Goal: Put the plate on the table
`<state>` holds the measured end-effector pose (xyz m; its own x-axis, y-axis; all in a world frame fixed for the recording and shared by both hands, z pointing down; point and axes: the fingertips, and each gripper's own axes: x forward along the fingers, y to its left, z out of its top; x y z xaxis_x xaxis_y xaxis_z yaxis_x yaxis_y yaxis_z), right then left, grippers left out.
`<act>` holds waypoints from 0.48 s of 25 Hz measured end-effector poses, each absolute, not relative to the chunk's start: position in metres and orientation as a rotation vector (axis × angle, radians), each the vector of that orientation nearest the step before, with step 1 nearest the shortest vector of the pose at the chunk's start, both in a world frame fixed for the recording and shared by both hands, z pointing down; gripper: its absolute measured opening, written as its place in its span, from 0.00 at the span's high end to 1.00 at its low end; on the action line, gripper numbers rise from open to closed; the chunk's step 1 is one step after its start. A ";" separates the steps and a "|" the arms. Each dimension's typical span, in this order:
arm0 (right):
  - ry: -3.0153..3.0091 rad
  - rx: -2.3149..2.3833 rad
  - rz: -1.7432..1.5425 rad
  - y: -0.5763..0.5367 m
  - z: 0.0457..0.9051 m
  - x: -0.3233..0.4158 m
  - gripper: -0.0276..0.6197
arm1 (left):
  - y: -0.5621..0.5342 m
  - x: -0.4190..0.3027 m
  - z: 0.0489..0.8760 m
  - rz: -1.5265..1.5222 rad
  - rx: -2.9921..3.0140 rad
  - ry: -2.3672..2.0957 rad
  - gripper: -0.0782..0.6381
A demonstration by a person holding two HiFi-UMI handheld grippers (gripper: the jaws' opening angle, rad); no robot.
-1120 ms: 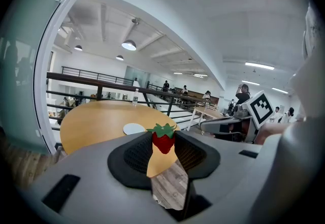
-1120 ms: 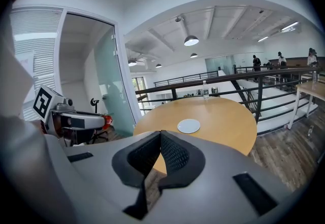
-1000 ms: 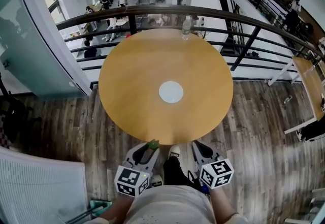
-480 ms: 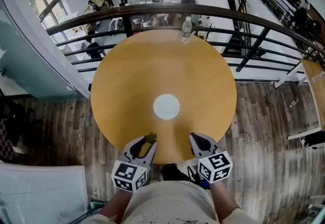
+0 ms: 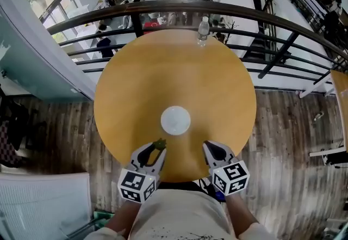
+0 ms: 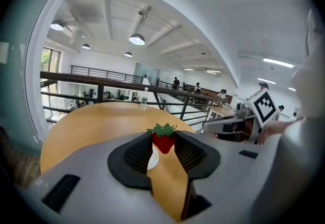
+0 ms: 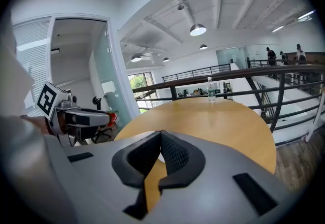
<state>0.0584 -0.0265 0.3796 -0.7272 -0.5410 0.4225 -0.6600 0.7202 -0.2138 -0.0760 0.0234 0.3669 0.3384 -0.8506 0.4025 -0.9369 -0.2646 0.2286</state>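
A small white plate (image 5: pixel 175 120) lies flat near the middle of the round wooden table (image 5: pixel 136 75). My left gripper (image 5: pixel 157 149) hangs over the table's near edge, short of the plate, and is shut on a red toy strawberry (image 6: pixel 163 141) with a green top. In the left gripper view a sliver of the plate (image 6: pixel 152 160) shows behind the berry. My right gripper (image 5: pixel 210 149) is level with the left one, to the plate's near right. Its pads (image 7: pixel 170 153) meet at the tips with nothing between them.
A clear water bottle (image 5: pixel 203 29) stands at the table's far edge, against a dark railing (image 5: pixel 272 21) with an open drop to a lower floor behind it. Wood flooring surrounds the table. A glass wall (image 5: pixel 32 54) runs along the left.
The table and plate have come closer in the head view. Both grippers, earlier short of the table's edge, now reach over its near rim. The grip on the strawberry is unchanged.
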 end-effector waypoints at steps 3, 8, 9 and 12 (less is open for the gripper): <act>-2.597 0.936 0.496 -0.032 0.377 0.057 0.93 | 0.020 -0.079 0.370 0.294 2.178 -1.562 0.68; -2.580 0.980 0.508 -0.038 0.378 0.053 0.93 | 0.012 -0.088 0.373 0.337 2.196 -1.529 0.68; -2.575 0.990 0.512 -0.039 0.379 0.053 0.93 | 0.010 -0.090 0.375 0.348 2.201 -1.517 0.68; -2.555 1.026 0.530 -0.041 0.384 0.051 0.93 | 0.003 -0.094 0.383 0.377 2.221 -1.470 0.68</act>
<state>0.0508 -0.0414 0.3836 -0.6833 -0.5853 0.4365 -0.7107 0.6703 -0.2136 -0.0943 0.0031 0.3830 0.3951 -0.7961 0.4584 -0.9185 -0.3320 0.2149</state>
